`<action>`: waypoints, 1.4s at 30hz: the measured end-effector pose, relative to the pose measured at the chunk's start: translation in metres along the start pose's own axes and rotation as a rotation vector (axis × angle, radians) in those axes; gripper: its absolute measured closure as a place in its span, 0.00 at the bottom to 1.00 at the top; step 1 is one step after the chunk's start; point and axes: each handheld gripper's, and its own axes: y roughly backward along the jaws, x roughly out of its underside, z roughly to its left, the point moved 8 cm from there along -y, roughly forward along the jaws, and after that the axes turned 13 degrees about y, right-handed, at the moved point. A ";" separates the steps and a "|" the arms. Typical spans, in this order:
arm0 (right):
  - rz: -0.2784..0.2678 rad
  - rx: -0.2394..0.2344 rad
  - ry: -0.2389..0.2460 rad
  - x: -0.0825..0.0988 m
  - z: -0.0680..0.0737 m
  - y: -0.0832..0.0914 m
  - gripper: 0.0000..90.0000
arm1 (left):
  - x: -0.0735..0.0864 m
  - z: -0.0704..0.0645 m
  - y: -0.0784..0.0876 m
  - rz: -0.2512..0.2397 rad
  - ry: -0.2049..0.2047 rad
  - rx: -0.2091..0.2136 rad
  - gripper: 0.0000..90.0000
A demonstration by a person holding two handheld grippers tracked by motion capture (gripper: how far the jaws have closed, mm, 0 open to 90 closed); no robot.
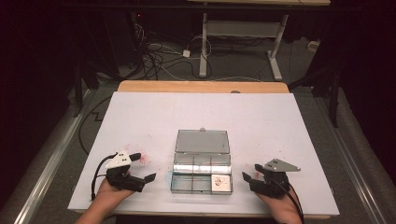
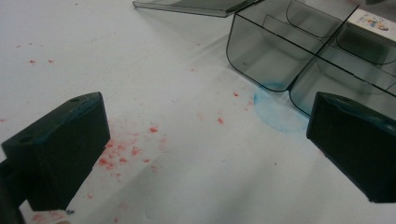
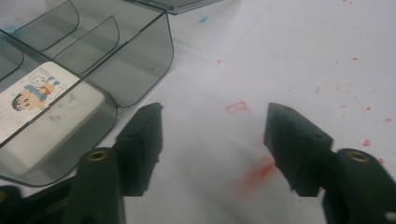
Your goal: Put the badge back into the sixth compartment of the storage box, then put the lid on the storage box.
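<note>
A clear smoky compartment box (image 1: 201, 185) lies in the middle of the white sheet with its lid (image 1: 202, 141) folded open toward the far side. A white eraser with a cartoon picture (image 1: 220, 183) rests in the near right compartment; it also appears as the eraser (image 3: 42, 107) in the right gripper view and as the eraser (image 2: 373, 21) in the left gripper view. My left gripper (image 1: 144, 167) rests left of the box, open, with nothing between its jaws (image 2: 205, 140). My right gripper (image 1: 251, 171) sits right of the box, open over bare sheet (image 3: 212, 126).
The white sheet (image 1: 261, 121) covers a wooden table whose far edge (image 1: 201, 87) shows. Red specks (image 2: 121, 154) and a blue ring stain (image 2: 275, 112) mark the sheet near the box. Cables and another table's legs (image 1: 203, 51) stand on the floor beyond.
</note>
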 end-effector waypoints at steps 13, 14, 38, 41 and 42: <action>-0.003 0.050 -0.031 0.002 -0.011 -0.004 0.00 | -0.013 -0.005 -0.010 -0.002 0.057 0.047 0.00; -0.004 0.053 -0.030 0.001 -0.012 -0.004 0.00 | -0.017 -0.006 -0.011 -0.010 0.063 0.051 0.00; -0.111 0.069 -0.071 -0.054 -0.027 -0.022 0.00 | -0.078 0.006 -0.066 0.003 0.124 0.032 0.00; -0.100 0.055 -0.065 -0.063 -0.028 -0.035 0.00 | -0.082 0.009 -0.071 0.015 0.131 0.022 0.00; -0.091 0.049 -0.063 -0.065 -0.028 -0.040 0.00 | -0.083 0.010 -0.072 0.018 0.137 0.020 0.00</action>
